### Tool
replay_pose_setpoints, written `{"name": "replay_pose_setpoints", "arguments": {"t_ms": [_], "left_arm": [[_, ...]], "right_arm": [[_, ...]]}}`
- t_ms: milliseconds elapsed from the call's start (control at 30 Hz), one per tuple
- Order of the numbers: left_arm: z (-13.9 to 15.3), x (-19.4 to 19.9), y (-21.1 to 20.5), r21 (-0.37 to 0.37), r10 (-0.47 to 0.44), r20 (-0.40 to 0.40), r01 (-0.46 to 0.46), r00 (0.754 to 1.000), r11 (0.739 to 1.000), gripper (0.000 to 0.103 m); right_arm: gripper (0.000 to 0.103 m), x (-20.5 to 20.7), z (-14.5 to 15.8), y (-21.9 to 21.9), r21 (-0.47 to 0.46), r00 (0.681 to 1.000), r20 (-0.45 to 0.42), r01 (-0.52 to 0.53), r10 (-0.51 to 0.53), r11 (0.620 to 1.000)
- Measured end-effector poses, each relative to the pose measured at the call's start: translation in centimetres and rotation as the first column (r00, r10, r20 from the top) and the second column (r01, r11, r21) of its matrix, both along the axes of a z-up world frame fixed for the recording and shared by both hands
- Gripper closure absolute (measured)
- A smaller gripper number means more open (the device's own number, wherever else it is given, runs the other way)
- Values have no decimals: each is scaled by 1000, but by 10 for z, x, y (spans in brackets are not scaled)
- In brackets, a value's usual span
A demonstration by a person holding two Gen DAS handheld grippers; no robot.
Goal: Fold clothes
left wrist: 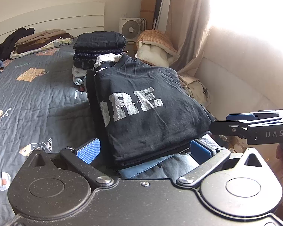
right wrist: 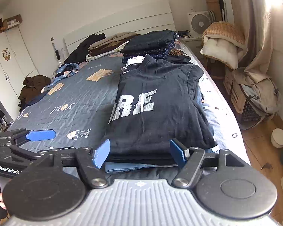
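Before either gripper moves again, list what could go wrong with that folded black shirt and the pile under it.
1. The black shirt tops a stack close to the bed edge; a nudge could tip it toward the floor.
2. The left gripper and right gripper are open at its near hem; a snag would likely undo the fold.
3. The blue garment underneath sticks out and may drag along.

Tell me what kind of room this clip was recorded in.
Almost certainly a home bedroom: a bed with a white headboard, a wardrobe with cartoon stickers, and stacks of folded clothes on the quilt.
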State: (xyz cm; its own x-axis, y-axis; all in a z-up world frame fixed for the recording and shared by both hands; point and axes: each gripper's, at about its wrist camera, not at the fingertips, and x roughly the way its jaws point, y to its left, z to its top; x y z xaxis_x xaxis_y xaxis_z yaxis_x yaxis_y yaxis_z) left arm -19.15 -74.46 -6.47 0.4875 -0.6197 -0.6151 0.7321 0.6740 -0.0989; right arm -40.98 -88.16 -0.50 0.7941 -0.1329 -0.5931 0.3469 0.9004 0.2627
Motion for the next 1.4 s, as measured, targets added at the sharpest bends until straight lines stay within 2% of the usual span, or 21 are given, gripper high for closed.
{"name": "replay_pose_setpoints", "arguments": {"t_ms": [267,467,1000,1400], "left_arm": [[12,0,2,2,-8,-3,8,1000,1000,0],[15,0,4,-10,-7,-8,7,1000,1000,0],[23,-5,7,28,-9,-4,9,1000,1000,0],[12,-16,7,73,16,-24,-15,1000,997,0]], "right_arm": [[33,1,16,12,-78,999,-37,9,-12,997],[33,5,16,21,-121,996,-66,53,-61,991],[32,-4,22,29,-142,992,-96,72,-86,987],[32,-8,19,26,-155,989,-127,51,-71,987]]}}
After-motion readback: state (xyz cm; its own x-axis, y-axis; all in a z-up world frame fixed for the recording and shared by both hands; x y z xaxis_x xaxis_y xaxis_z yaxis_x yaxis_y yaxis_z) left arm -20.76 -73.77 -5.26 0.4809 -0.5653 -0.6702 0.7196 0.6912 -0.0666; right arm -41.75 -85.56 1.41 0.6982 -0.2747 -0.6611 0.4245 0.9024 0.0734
